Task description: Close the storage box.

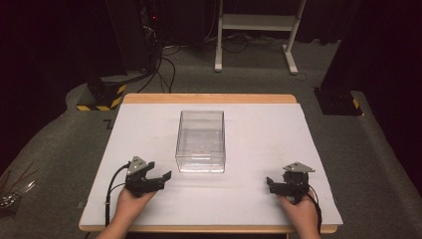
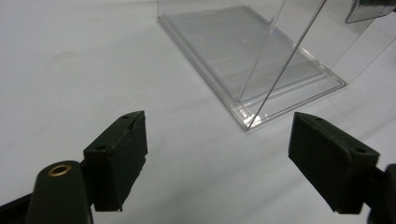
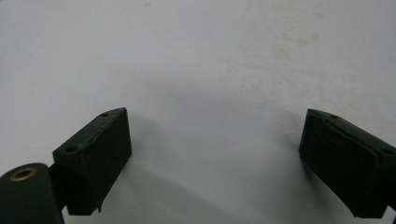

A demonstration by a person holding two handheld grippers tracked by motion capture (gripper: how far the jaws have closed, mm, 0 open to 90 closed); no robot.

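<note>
Currently my left gripper (image 1: 160, 178) sits near the front left of the white tabletop (image 1: 259, 139), its fingers (image 2: 116, 158) released and spread wide with nothing between them. They point toward the clear plastic box (image 1: 200, 142), which stands upright and empty near the middle of the tabletop, a little toward the far side. In the left gripper view the box's (image 2: 261, 60) near bottom corner lies just ahead of the gap between the fingers, apart from both; no contact. The box walls are transparent, so the tabletop reads through them. My right gripper (image 1: 271, 184) rests at the front right of the tabletop, well apart from the box, pointing inward to the left. Its fingers (image 3: 95, 158) are likewise released, wide apart over bare white surface with faint stains; nothing is gripped. A cable (image 1: 112, 186) trails from the left gripper toward the front edge.
</note>
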